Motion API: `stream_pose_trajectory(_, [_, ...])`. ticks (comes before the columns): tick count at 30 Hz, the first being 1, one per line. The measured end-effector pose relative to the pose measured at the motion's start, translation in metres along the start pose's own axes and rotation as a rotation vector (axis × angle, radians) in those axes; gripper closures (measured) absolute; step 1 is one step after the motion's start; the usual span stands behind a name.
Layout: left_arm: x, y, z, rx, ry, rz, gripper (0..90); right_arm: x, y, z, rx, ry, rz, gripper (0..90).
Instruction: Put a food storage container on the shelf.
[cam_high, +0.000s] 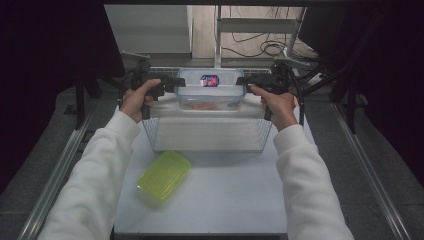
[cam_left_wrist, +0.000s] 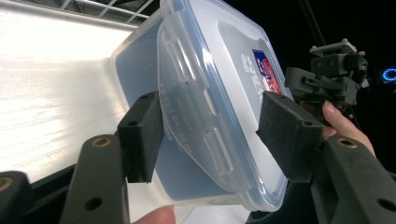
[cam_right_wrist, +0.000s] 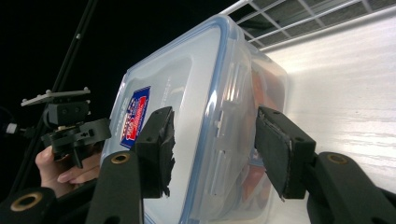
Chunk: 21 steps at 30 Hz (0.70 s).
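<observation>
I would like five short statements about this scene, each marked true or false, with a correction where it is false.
1. The clear container has its lid on. True.
2. The left gripper and the right gripper each have their jaws around a short end of the clear container. True.
3. The green box lies inside the wire basket. False: it lies on the white table, in front of the basket.
4. The clear container is empty. False: orange-red contents show through its wall.
5. The sticker is on the clear container's lid. True.
</observation>
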<state>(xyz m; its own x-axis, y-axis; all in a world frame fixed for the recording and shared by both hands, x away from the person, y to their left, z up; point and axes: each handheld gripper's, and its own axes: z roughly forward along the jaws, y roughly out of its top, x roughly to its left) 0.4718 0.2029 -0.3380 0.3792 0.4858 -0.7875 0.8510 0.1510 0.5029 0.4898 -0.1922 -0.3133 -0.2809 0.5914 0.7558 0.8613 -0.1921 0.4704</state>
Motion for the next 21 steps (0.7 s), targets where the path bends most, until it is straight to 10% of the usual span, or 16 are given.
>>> stream_pose_trajectory(13, [-0.004,-0.001,0.003,-0.031,0.069,0.008,28.5,0.0,-0.002,0.0,-0.027,0.0,0.027,39.8])
stream_pose_trajectory(21, [-0.017,-0.007,-0.001,-0.083,0.092,0.092,25.8,0.007,-0.006,-0.016,-0.111,-0.03,-0.044,38.0])
